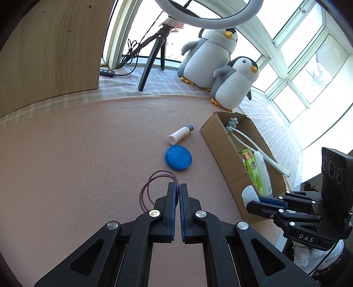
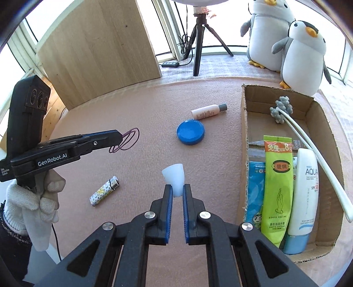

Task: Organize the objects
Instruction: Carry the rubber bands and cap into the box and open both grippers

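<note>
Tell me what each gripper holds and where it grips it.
Left gripper: purple hair tie, pinched at one end of its loops. Right gripper: white cup, clamped at its narrow end.

Two plush penguins, grey and white: larger [image 2: 262, 33] behind, smaller [image 2: 303, 59] just in front, touching. Black tripod [image 2: 198, 42] bearing a ring light [image 1: 209, 15]. Black inline cable remote [image 2: 170, 64] near the tripod's foot. Upright wooden panel [image 2: 99, 50]. Windows [image 1: 308, 55] behind.
</note>
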`<state>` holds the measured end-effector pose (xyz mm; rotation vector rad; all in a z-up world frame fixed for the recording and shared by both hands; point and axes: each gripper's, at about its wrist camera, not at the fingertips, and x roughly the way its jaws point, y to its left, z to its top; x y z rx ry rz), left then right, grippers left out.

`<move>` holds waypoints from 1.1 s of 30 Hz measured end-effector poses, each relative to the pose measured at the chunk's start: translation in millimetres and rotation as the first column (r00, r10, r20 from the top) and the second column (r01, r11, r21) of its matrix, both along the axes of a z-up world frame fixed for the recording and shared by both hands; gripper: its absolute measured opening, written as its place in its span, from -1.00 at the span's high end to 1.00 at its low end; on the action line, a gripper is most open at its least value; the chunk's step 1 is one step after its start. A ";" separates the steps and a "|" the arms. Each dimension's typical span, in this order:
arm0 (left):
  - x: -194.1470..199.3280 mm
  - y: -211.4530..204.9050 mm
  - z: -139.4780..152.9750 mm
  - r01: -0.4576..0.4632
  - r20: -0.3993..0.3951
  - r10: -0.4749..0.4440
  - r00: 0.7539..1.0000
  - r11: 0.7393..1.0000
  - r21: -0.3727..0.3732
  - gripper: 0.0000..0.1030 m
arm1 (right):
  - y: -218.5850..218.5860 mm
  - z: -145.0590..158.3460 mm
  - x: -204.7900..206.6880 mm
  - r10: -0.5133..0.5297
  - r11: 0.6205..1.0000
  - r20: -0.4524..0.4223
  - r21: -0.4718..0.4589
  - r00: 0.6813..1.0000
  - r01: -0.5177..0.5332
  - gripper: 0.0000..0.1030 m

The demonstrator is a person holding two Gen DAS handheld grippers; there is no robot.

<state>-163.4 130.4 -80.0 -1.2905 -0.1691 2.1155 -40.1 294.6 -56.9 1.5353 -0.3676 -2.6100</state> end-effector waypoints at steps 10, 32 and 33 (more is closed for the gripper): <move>29.6 61.5 46.0 0.085 -0.051 -0.081 0.995 0.994 0.072 0.95 | 69.9 26.4 53.1 -0.128 0.991 -0.067 0.029 0.990 0.130 0.84; 45.1 212.4 56.2 0.177 -0.087 -0.172 0.981 0.983 0.050 0.95 | 146.8 19.2 75.9 -0.178 0.984 -0.107 0.011 0.978 0.181 0.74; 42.8 215.3 54.9 0.168 -0.086 -0.164 0.983 0.985 0.047 0.94 | 148.4 19.0 75.4 -0.186 0.982 -0.113 0.010 0.976 0.188 0.67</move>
